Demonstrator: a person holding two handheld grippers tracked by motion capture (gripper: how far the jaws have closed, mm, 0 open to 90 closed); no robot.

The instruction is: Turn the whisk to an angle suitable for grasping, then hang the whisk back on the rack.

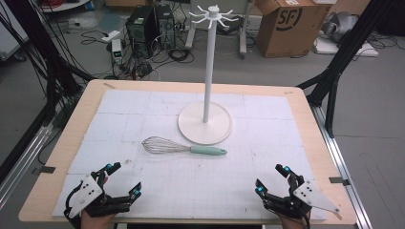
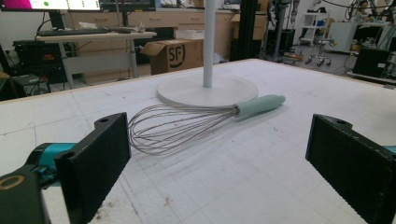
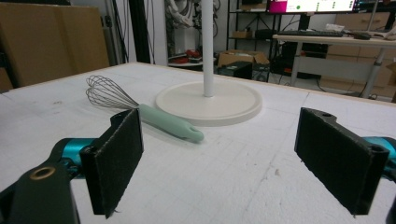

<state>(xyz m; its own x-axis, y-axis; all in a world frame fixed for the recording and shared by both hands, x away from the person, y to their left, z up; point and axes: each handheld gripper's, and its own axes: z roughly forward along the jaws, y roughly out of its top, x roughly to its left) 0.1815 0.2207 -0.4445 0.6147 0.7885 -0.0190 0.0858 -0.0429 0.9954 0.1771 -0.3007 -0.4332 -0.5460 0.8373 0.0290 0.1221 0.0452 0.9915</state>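
A wire whisk with a pale green handle lies flat on the white mat, wires to the left, just in front of the white stand's round base. The stand's pole rises to a ring of hooks. My left gripper rests open at the near left of the table, with nothing between its jaws. At the near right, my right gripper is open and empty too. The left gripper view has the whisk ahead between its jaws. In the right gripper view the whisk lies ahead left of my right gripper.
The white mat covers most of the wooden table. Black frame posts stand at the table's right and left. Boxes, cables and computer cases sit on the floor beyond the far edge.
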